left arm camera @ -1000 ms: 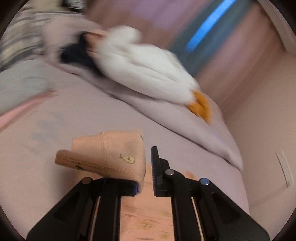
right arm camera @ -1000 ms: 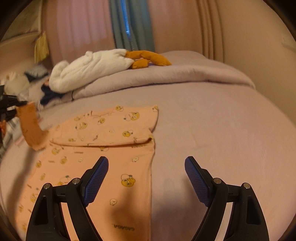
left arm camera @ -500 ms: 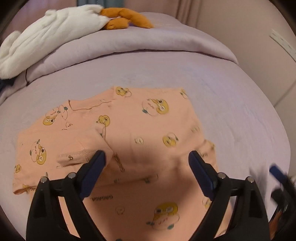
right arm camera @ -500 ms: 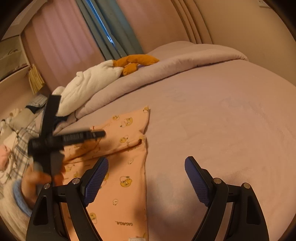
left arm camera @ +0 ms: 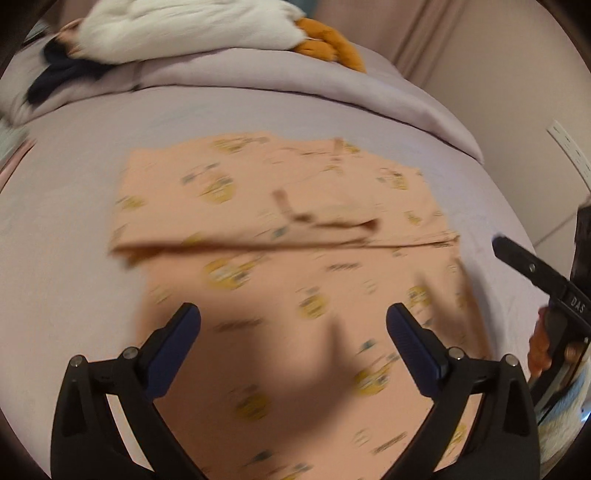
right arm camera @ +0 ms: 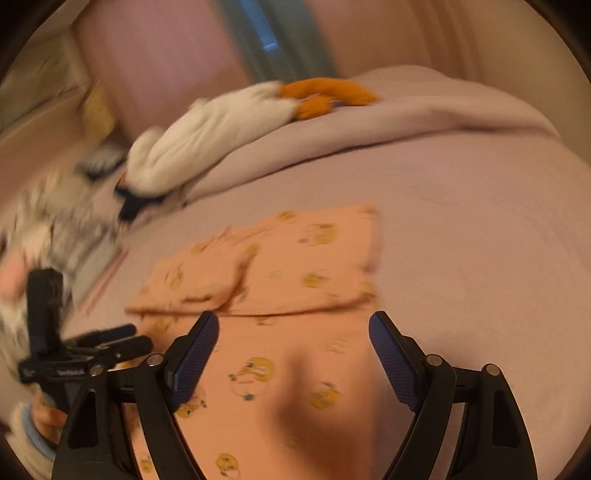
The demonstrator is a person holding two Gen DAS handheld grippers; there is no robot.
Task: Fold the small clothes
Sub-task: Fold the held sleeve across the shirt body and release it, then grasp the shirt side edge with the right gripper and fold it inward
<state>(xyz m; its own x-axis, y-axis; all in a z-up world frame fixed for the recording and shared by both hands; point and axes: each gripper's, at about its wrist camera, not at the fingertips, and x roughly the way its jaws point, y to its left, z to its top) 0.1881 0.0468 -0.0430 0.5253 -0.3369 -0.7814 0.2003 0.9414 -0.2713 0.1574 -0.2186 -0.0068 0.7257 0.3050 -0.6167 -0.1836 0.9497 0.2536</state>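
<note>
Garment: peach garment [left arm camera: 295,295] with yellow cartoon prints lies flat on the lilac bed [left arm camera: 74,258], well short of the plush duck [left arm camera: 192,26] at the head end; its far part is already turned over itself, a sleeve lying across that fold.
Left gripper [left arm camera: 293,332]: its fingers have just been opening and stand wide, with nothing between them; they hover over the near part of the garment.
Right gripper [right arm camera: 293,350]: fingers spread wide, empty, also above the near part of the garment.
Risk, sleeve: the sleeve on the fold looks loosely laid; a low pass by either gripper could drag it askew.
Risk, grip: both sets of fingers are over mid-cloth, so closing here may pinch one layer and bunch the fabric rather than lift a hem.
Risk, crowding: the two grippers are close together and could knock.
Left view only: wall socket [left arm camera: 569,151] on the side away from the duck.
Right view only: striped and grey clothes [right arm camera: 74,236] heaped just beside the duck, and the curtain gap [right arm camera: 269,40] behind it.
</note>
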